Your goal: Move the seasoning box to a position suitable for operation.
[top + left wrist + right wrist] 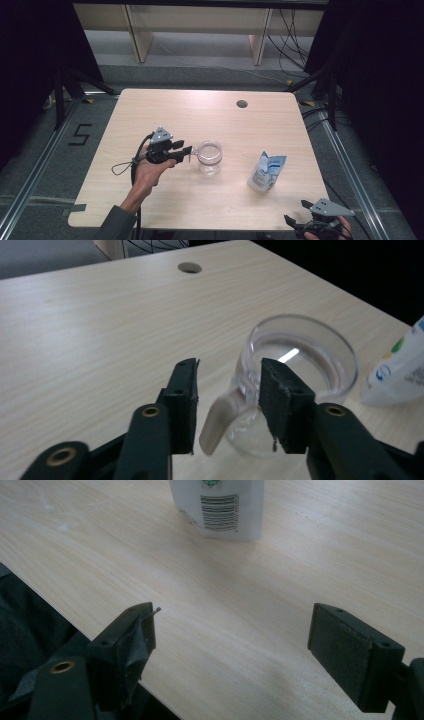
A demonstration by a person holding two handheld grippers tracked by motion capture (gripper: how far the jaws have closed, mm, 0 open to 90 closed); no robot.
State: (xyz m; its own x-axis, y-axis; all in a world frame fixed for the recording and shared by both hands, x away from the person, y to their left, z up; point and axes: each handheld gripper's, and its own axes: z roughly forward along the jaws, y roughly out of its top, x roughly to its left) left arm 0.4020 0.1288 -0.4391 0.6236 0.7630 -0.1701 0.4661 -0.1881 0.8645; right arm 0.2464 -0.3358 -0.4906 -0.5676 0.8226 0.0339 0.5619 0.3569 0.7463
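Two grippers are mine, and the work now falls to my left gripper point(227, 390), whose jaws stand spread on either side of the handle of the clear glass mug with a round open mouth point(300, 365). That mug stands upright on the pale wood-grain counter point(100, 330), directly ahead of this gripper, its handle point(220, 420) pointing back toward me and lying between the pads; whether either pad touches the handle yet I cannot tell. To grip well, I judge that I should centre the handle in the gap, keep the jaws level with it, and close slowly and squarely so the mug neither twists nor skids. Glass is slippery, so a firm pinch low on the handle seems safest. My right gripper point(232, 645) hangs wide open and empty at the near counter edge. Ahead of it, well apart, stands the white and blue plastic pouch with a barcode point(220, 507).
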